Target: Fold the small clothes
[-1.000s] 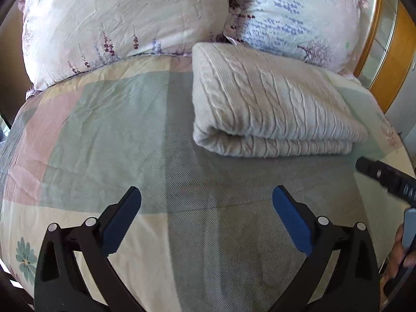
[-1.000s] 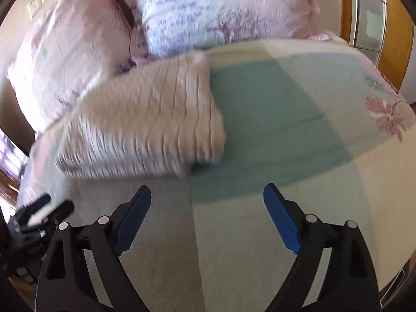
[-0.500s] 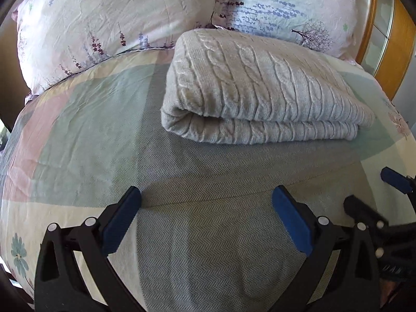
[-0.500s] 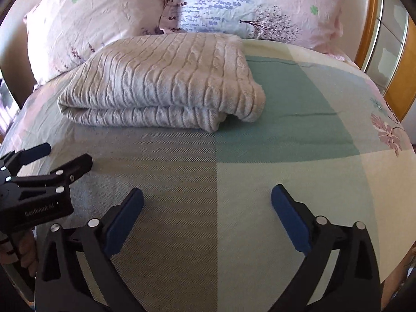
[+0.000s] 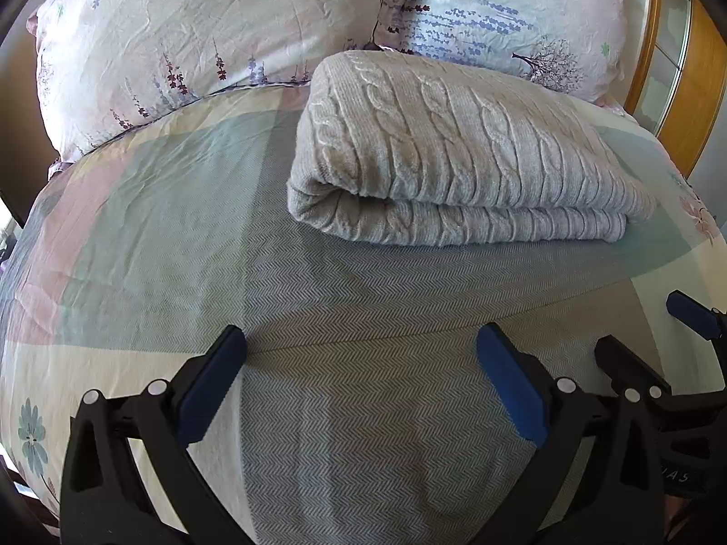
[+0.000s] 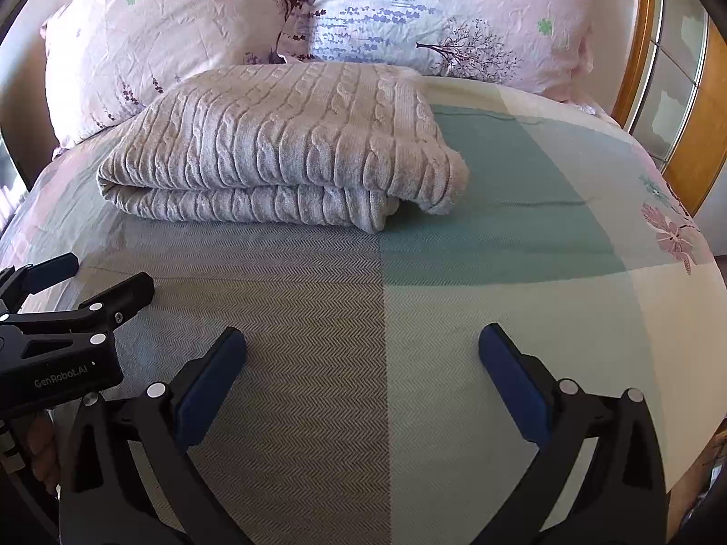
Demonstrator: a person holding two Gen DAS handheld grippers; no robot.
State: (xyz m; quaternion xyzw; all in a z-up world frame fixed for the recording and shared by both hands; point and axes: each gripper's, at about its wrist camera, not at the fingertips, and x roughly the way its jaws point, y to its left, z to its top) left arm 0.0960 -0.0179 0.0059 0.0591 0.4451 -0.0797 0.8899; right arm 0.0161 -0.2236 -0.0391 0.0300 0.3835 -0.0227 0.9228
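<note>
The left gripper (image 5: 361,377) and right gripper (image 6: 362,379) are held over the bedspread (image 6: 500,318) with jaws spread wide, nothing between them. The grey cable-knit sweater (image 5: 454,154) is seen folded double before the pillows (image 5: 204,36), apparently untouched. Compared with a second ago, it is framed squarely and without blur.

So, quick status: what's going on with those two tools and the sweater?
Left tool open, empty. Right tool open, empty. Knit sweater folded on bed, by pillows. Nothing in the way.
</note>
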